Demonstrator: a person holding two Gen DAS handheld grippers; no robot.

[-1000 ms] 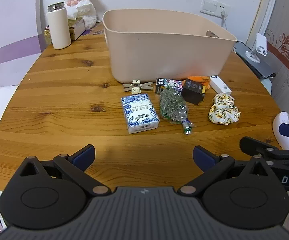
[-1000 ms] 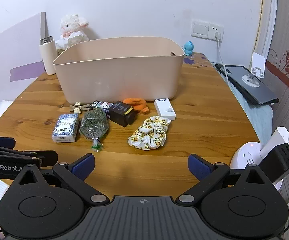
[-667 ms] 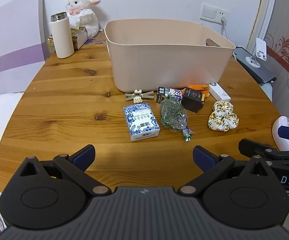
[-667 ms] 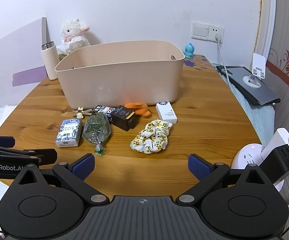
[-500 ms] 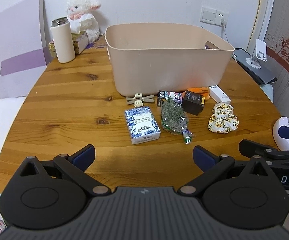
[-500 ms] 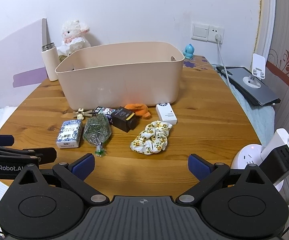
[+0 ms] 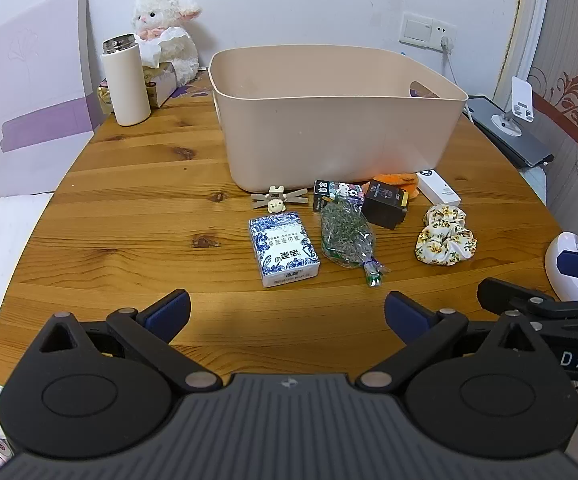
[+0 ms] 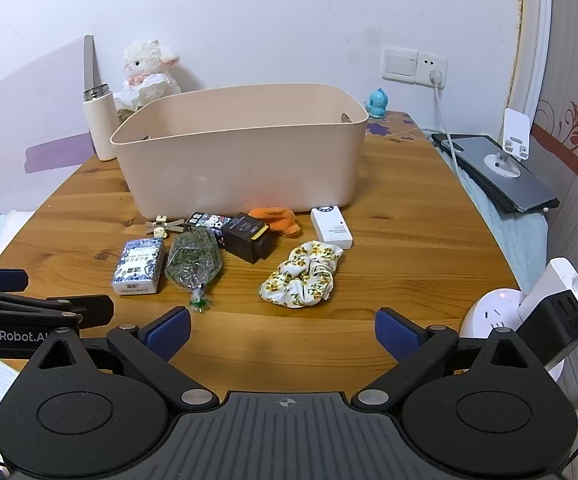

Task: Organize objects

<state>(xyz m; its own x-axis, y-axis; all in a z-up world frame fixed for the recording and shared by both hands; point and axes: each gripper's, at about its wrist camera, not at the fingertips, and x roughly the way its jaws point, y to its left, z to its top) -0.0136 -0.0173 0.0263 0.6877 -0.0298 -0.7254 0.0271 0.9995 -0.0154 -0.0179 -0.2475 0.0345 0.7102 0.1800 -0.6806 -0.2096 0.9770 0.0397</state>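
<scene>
A beige tub [image 7: 341,136] [image 8: 245,164] stands mid-table. In front of it lie a blue-and-white box [image 7: 284,249] [image 8: 139,266], a bag of dried herbs [image 7: 347,235] [image 8: 193,262], a black box [image 7: 385,204] [image 8: 249,242], a small printed box [image 7: 337,191], a wooden toy [image 7: 279,199], an orange plush [image 8: 277,218], a white box [image 7: 437,189] [image 8: 331,227] and a floral scrunchie [image 7: 445,236] [image 8: 303,274]. My left gripper [image 7: 287,314] is open, near the table's front edge. My right gripper [image 8: 283,332] is open too, with nothing between its fingers.
A white flask [image 7: 125,80], a plush lamb [image 7: 165,36] and a tissue box stand at the back left. A dark tablet with a phone stand [image 8: 501,168] lies off the right edge. A white power socket [image 8: 501,312] with a plugged adapter sits at front right.
Both grippers have drawn back and risen a little, so the tub and the row of objects look smaller and farther away. Nothing on the table moved.
</scene>
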